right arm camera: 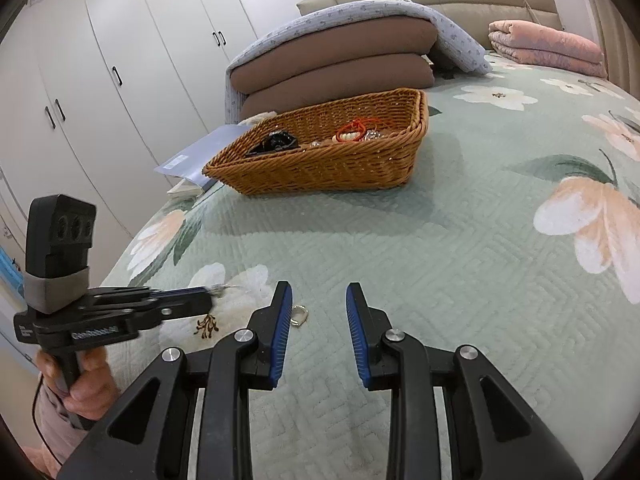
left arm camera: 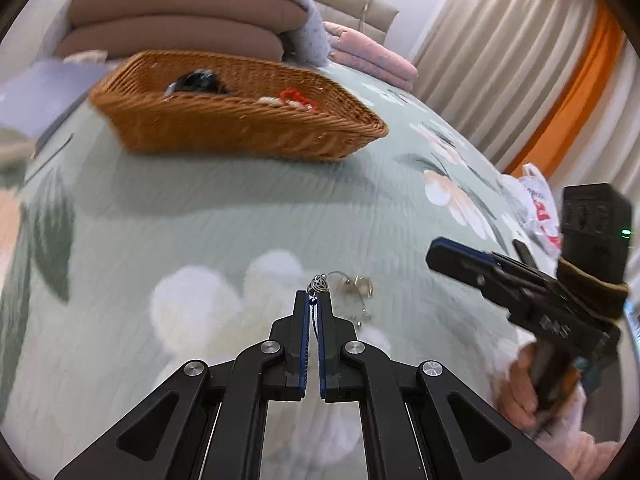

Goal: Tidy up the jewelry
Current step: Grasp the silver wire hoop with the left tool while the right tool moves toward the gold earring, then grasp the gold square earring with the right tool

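Silver pendant earring (left arm camera: 319,285) pinched between the pressed-together jaws of the left gripper (left arm camera: 314,300), just over the floral quilt (left arm camera: 240,216); second earring (left arm camera: 357,286) lying on the quilt just beside. Right gripper (right arm camera: 318,300) idle, jaws spread, empty. Probably mid-pickup. Next: lift clear, carry to the wicker basket (left arm camera: 240,136) well apart, release inside among the red bracelet (left arm camera: 296,98).

A tan woven wicker basket (right arm camera: 320,164) sits on a pale green quilted bedspread (right arm camera: 440,248) printed with white and peach flowers, near brown pillows (right arm camera: 332,68).
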